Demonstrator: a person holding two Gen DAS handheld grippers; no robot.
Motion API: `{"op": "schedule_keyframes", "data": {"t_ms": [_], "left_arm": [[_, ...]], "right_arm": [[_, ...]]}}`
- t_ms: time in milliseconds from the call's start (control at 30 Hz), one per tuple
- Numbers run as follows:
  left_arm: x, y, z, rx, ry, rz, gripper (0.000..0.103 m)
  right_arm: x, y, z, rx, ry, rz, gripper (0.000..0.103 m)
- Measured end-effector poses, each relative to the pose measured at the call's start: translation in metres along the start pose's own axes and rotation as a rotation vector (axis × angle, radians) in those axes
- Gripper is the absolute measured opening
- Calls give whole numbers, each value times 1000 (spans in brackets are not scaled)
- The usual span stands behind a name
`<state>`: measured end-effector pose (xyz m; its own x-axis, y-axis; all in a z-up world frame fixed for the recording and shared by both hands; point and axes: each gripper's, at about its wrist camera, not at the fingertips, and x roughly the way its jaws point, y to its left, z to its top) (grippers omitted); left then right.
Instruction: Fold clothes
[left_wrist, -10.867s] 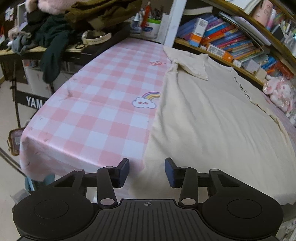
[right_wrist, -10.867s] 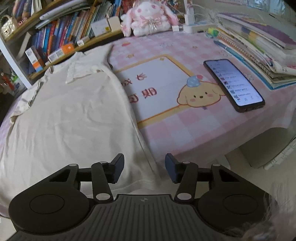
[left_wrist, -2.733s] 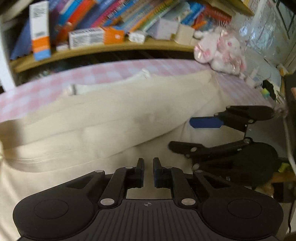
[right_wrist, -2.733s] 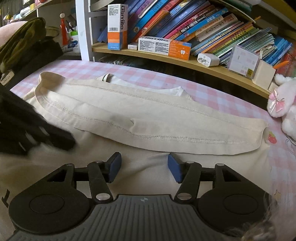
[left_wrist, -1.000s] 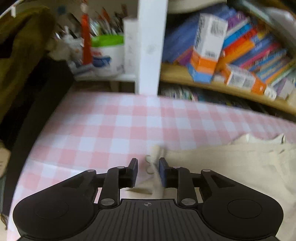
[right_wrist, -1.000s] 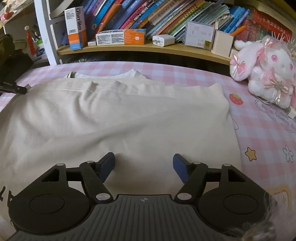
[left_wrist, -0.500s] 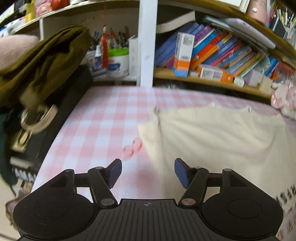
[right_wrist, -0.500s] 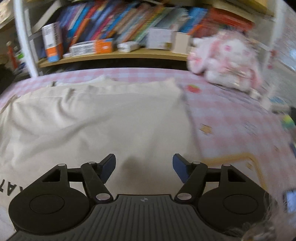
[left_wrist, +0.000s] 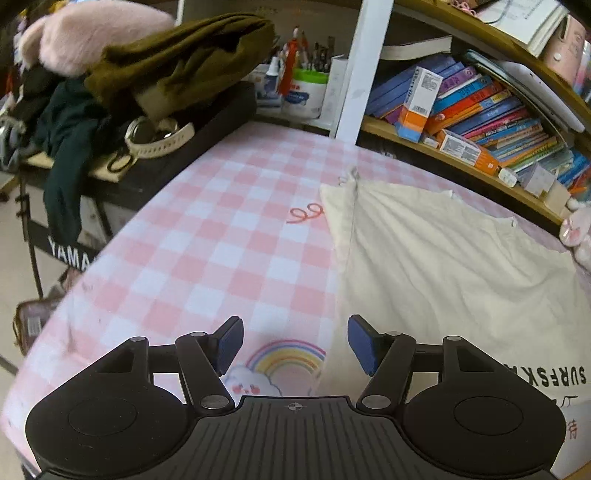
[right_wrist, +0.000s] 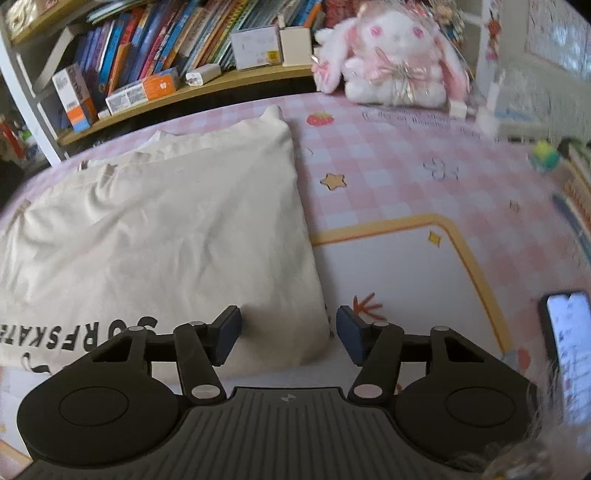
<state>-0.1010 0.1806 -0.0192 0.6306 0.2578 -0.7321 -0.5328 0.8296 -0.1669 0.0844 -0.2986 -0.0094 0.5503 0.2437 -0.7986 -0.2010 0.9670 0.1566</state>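
Note:
A cream T-shirt (left_wrist: 443, 266) with black lettering lies folded on the pink checked tablecloth (left_wrist: 221, 240). In the left wrist view my left gripper (left_wrist: 295, 345) hovers over the shirt's near left edge. Its jaws are closing a little, and below the gap I see a rainbow print and the cloth's edge; the pads press on nothing. In the right wrist view the T-shirt (right_wrist: 166, 229) fills the left half. My right gripper (right_wrist: 290, 332) hangs over the shirt's near right corner, jaws closing, the corner below the gap, pads clear of the fabric.
Dark and olive clothes (left_wrist: 166, 66) are heaped on a black keyboard at the left. A bookshelf (left_wrist: 480, 110) runs along the back. A pink plush rabbit (right_wrist: 391, 55) sits at the back right. A lit phone (right_wrist: 569, 350) lies at the right.
My left gripper let go of the shirt's far left corner, opened wide and drew back toward the near edge. My right gripper swung right to the shirt's right side and its jaws narrowed.

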Motion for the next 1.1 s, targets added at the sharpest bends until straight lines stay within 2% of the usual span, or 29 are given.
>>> {"op": "schedule_keyframes", "data": {"t_ms": [167, 200, 300, 333, 400, 467, 533, 567, 633, 733, 800, 933, 1000, 1100], "left_arm": [[9, -10, -11, -6, 50, -47, 60], [11, -11, -14, -12, 58, -50, 56], [16, -13, -19, -50, 80, -72, 21], [17, -14, -19, -61, 89, -82, 11], [10, -15, -14, -72, 75, -82, 8], [-11, -16, -3, -67, -1, -89, 8], [-32, -17, 9, -54, -74, -99, 7], [-34, -17, 10, -36, -75, -96, 7], [-22, -13, 5, -15, -26, -70, 7], [3, -7, -13, -34, 74, -45, 8], [7, -7, -20, -48, 83, -37, 9], [8, -6, -21, -53, 88, -16, 16], [6, -7, -20, -58, 85, -2, 17], [-5, -12, -15, -54, 60, 29, 22]], "right_arm": [[2, -4, -5, 26, 33, 63, 44], [3, -4, -6, 24, 33, 67, 44], [4, -4, -6, 10, 42, 94, 33], [5, -4, -6, 4, 46, 105, 18], [5, -4, -5, -1, 47, 116, 13], [-2, 0, -1, -14, 19, 104, 11], [-21, 2, 5, -26, -50, 119, 10], [-32, 2, 8, -30, -83, 129, 10], [-40, 0, 11, -18, -90, 148, 10], [-20, -3, 2, -28, -3, 144, 10], [-5, -5, -6, -34, 45, 127, 11], [2, -6, -7, -43, 57, 123, 13], [3, -3, -6, -64, 57, 117, 15], [0, 0, -3, -88, 34, 97, 26]]}}
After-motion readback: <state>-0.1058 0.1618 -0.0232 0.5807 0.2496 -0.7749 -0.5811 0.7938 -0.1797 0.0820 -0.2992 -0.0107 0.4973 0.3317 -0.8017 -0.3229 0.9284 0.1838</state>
